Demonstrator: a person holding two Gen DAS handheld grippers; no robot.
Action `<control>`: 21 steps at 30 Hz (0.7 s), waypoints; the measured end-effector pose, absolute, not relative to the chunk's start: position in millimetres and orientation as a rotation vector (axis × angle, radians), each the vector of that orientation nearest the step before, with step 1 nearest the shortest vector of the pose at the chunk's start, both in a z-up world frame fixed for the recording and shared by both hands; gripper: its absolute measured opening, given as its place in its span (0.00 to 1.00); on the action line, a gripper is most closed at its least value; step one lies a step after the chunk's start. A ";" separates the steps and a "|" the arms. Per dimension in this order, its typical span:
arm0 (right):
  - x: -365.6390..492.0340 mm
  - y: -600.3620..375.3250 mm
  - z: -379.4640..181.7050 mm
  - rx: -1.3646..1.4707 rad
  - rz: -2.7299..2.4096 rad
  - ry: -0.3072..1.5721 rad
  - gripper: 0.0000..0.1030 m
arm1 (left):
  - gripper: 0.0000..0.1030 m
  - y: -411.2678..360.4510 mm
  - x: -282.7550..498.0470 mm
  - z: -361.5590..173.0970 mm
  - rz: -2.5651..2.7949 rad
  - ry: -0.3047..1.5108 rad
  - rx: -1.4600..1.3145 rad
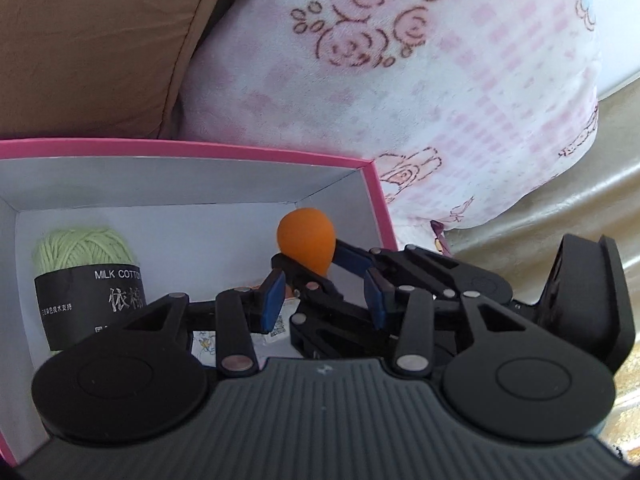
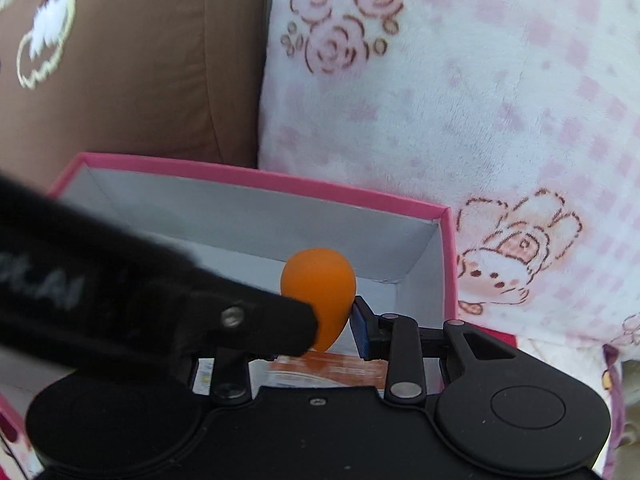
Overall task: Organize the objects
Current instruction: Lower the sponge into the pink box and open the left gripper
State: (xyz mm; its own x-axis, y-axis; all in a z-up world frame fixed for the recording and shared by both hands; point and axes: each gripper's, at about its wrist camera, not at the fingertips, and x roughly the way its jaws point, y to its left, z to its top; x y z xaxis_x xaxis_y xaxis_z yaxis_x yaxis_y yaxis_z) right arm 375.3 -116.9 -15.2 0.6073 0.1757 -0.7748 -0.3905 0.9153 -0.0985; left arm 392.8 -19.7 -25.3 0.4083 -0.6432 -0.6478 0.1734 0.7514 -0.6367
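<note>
An orange egg-shaped sponge (image 1: 306, 240) (image 2: 318, 296) hangs blunt end up over the right part of an open pink box (image 1: 240, 150) (image 2: 260, 178) with white inside walls. My right gripper (image 2: 320, 332) (image 1: 312, 258) is shut on its lower half; one blue pad (image 2: 362, 328) touches its right side. My left gripper (image 1: 325, 300) is just short of the sponge, with its blue pads a little apart. Only the right gripper's black linkage crosses that gap. In the right wrist view a left-gripper finger (image 2: 280, 330) hides the right gripper's left pad. Green yarn (image 1: 84, 248) lies at the box's left.
A printed orange and white packet (image 2: 332, 368) lies on the box floor under the sponge. Behind the box lean a brown cushion (image 1: 100, 40) and a white and pink plush pillow (image 1: 440, 80). Beige sofa leather (image 1: 580, 200) shows at the right.
</note>
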 end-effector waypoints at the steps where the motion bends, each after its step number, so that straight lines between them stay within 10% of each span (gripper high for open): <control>1: 375.6 -117.6 -16.1 -0.275 0.330 0.855 0.38 | 0.40 -19.1 392.0 -25.1 -0.545 1.021 -0.518; 21: 328.8 -157.8 0.2 -0.151 0.379 0.840 0.44 | 0.51 -2.8 359.2 -13.4 -0.413 1.000 -0.364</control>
State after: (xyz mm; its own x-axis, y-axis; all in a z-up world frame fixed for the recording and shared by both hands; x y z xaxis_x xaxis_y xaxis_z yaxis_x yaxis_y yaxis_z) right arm 328.8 -157.8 0.2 0.6051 0.2676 -0.7498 -0.3853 0.9226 0.0183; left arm 359.2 -2.8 -13.4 0.4756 -0.4924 -0.7289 0.1659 0.8640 -0.4754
